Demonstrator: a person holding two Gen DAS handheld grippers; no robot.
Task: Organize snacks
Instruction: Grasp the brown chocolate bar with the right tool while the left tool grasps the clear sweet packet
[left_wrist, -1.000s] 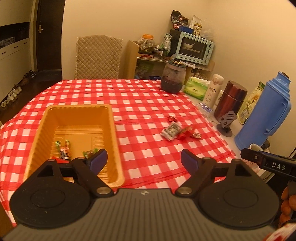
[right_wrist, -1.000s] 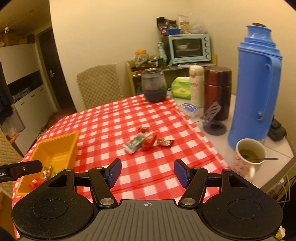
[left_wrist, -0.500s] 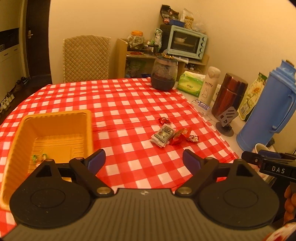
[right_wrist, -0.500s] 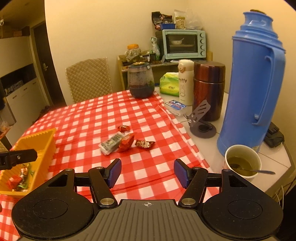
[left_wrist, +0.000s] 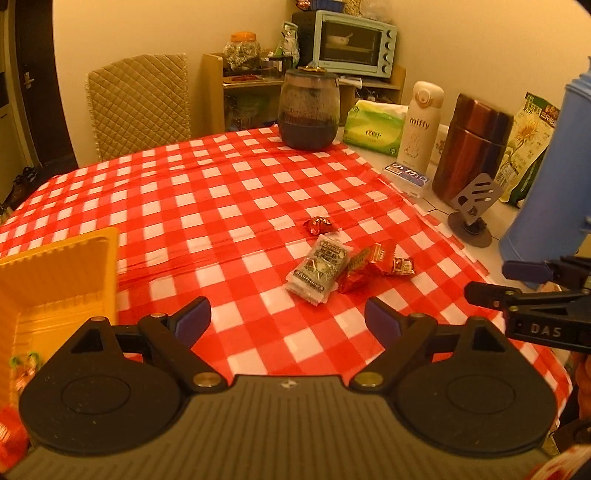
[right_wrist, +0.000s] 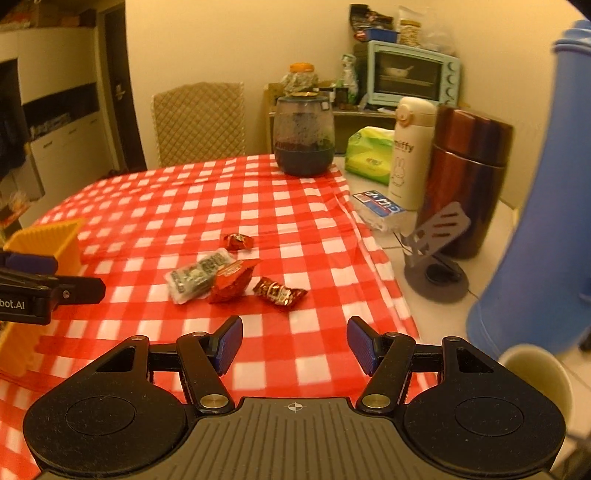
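Several wrapped snacks lie together on the red checked tablecloth: a silver packet (left_wrist: 320, 268) (right_wrist: 195, 274), a red packet (left_wrist: 360, 271) (right_wrist: 231, 281), a small dark red candy (left_wrist: 402, 266) (right_wrist: 279, 291) and a red foil candy (left_wrist: 317, 225) (right_wrist: 237, 241). The yellow bin (left_wrist: 55, 273) (right_wrist: 44, 240) stands at the left with a few snacks inside. My left gripper (left_wrist: 287, 319) is open and empty, just short of the silver packet. My right gripper (right_wrist: 294, 343) is open and empty, just short of the dark red candy.
Along the right edge stand a blue thermos (left_wrist: 546, 206), a brown metal canister (right_wrist: 469, 181), a white mifty bottle (right_wrist: 410, 151), a phone stand (right_wrist: 436, 254), a small blue box (right_wrist: 378, 211) and a cup (right_wrist: 535, 373). A dark glass jar (left_wrist: 308, 110) and a green tissue pack (left_wrist: 373, 127) stand at the back.
Both grippers have moved away from the bin towards the snack pile, which now lies closer in both views. Both have stayed open.
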